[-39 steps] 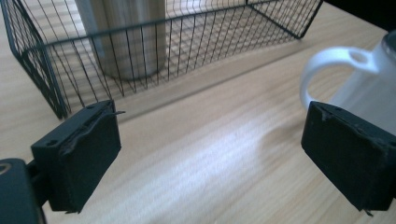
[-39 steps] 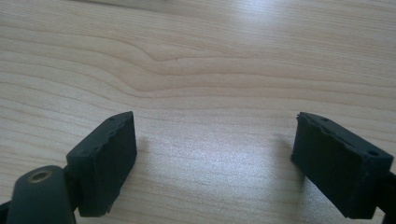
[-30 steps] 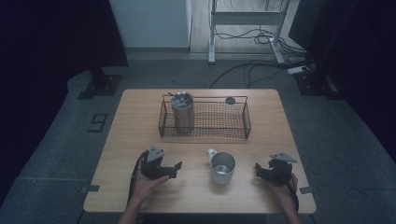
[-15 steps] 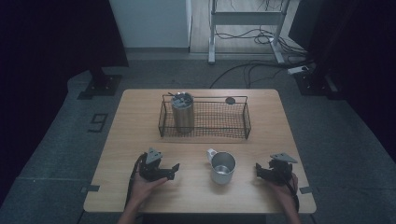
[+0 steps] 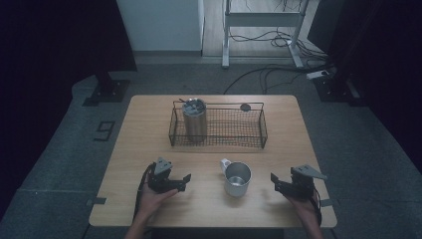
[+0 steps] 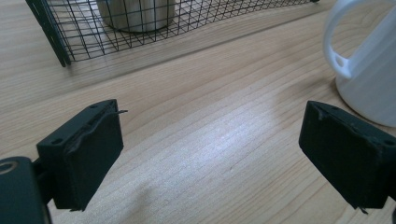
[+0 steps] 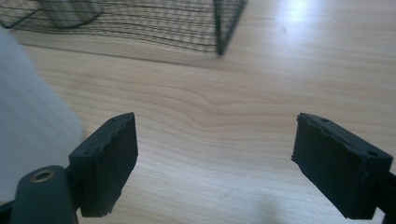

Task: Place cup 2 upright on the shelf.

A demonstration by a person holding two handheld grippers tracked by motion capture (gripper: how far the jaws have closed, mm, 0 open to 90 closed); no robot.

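Left gripper (image 5: 185, 180): held low over the wooden table (image 5: 139, 139), jaws standing wide apart with only bare wood between them. Right gripper (image 5: 274, 182): likewise spread wide in its own view, nothing between the pads.

Between the two grippers, and nearer the left one's open end, stands a mug (image 5: 237, 178). White outside, bright metal-looking inside, upright, handle turned away toward the basket. Its interior appears empty from above. In the left gripper view the mug (image 6: 369, 65) sits just beyond the right-hand jaw, cut off at the frame edge; in the right gripper view it is a pale blur at the left, out of focus.

Farther out, beyond both grippers, a black wire basket (image 5: 219, 142) lies across the table. A steel tumbler (image 5: 194, 119) stands upright at its left end; the remainder of the basket holds nothing visible. The tumbler's dark top cannot be made out clearly.

A small dark round object (image 5: 245, 106) sits behind the basket's far rim; unidentifiable
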